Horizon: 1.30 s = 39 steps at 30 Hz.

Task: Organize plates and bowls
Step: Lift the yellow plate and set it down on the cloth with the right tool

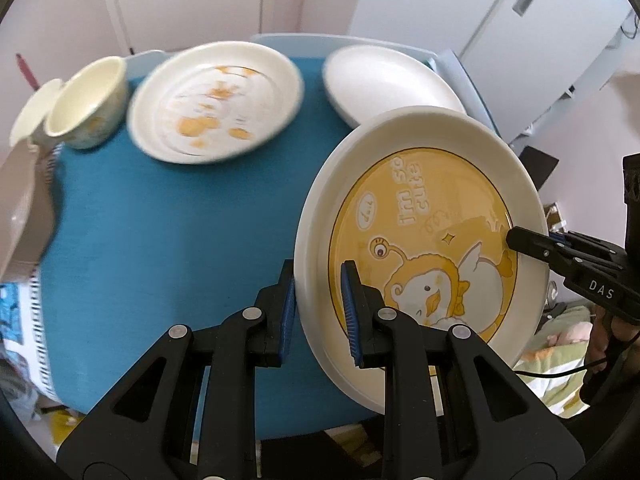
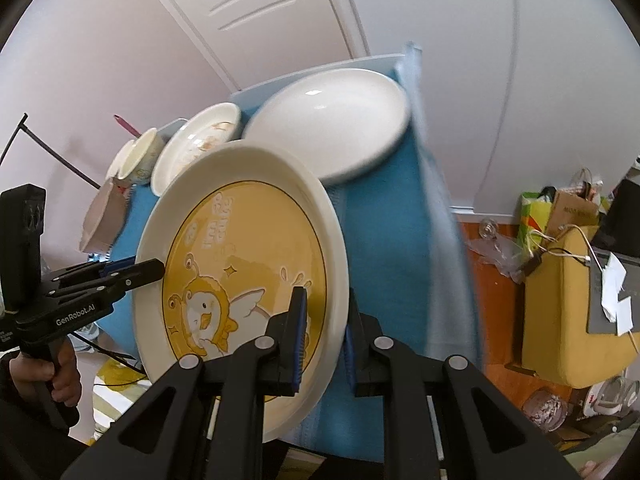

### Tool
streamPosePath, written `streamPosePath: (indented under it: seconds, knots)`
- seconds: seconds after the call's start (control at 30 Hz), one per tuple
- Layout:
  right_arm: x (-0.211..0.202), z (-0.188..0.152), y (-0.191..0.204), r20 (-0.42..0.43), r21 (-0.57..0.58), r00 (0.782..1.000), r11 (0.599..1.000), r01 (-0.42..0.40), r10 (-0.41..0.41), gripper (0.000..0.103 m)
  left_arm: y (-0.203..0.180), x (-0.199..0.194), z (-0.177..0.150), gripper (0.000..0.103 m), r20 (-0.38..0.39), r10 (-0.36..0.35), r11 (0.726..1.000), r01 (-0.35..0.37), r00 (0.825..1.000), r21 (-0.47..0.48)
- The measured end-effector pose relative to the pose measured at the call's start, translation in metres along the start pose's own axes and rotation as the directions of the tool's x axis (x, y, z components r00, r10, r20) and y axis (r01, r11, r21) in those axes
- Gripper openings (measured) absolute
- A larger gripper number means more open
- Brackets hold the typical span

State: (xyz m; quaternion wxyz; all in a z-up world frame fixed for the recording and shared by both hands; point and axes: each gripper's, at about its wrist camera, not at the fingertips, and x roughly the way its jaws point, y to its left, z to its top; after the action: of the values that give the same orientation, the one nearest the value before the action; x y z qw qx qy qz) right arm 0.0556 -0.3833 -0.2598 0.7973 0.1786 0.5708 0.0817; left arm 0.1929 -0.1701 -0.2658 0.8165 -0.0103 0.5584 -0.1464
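A large cream plate with a yellow cartoon duck centre [image 1: 424, 240] is held tilted above the blue table [image 1: 168, 216]. My left gripper [image 1: 318, 312] is shut on its left rim. My right gripper [image 2: 324, 340] is shut on the opposite rim of the same plate [image 2: 240, 280]. Each gripper shows in the other's view, the right one [image 1: 520, 240] and the left one [image 2: 148, 270]. On the table lie a plate with orange prints [image 1: 216, 100], a plain white plate [image 1: 384, 80] and a cream bowl [image 1: 88, 100].
A second small bowl or cup [image 1: 32, 112] and a brown box [image 1: 24, 208] sit at the table's left edge. A white door and wardrobe stand behind. A yellow seat with bags [image 2: 568, 280] stands on the floor to the right.
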Motion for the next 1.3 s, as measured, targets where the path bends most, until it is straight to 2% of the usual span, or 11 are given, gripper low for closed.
streamPosePath:
  seconds: [0.4,0.57,0.7,0.83,1.2,1.3]
  knots:
    - [0.059,0.015,0.114,-0.050,-0.061,0.995,0.995,-0.084,0.081,0.015,0.128,-0.043,-0.024,0.019,-0.001,0.073,0.994,-0.073,0.997,-0.086]
    - [0.089,0.018,0.149,-0.086,-0.080,0.992,0.992,-0.101,0.094,0.015,0.172,-0.044,-0.034,0.019,-0.019,0.089,0.989,-0.091,0.996,-0.117]
    - [0.112,0.016,0.172,-0.115,-0.090,0.991,0.992,-0.085,0.075,0.015,0.200,-0.034,-0.042,0.019,-0.048,0.095,0.988,-0.100,0.994,-0.118]
    - [0.129,0.010,0.182,-0.137,-0.085,0.989,0.994,-0.069,0.057,0.015,0.220,-0.018,-0.044,0.019,-0.074,0.080,0.986,-0.090,0.994,-0.143]
    - [0.135,0.002,0.174,-0.124,-0.067,0.992,0.997,-0.046,0.037,0.015,0.221,-0.015,-0.044,0.019,-0.064,0.059,0.991,-0.066,0.996,-0.113]
    - [0.138,0.005,0.184,-0.123,-0.077,0.992,0.997,-0.031,0.021,0.015,0.223,-0.016,-0.044,0.019,-0.064,0.058,0.992,-0.065,0.996,-0.107]
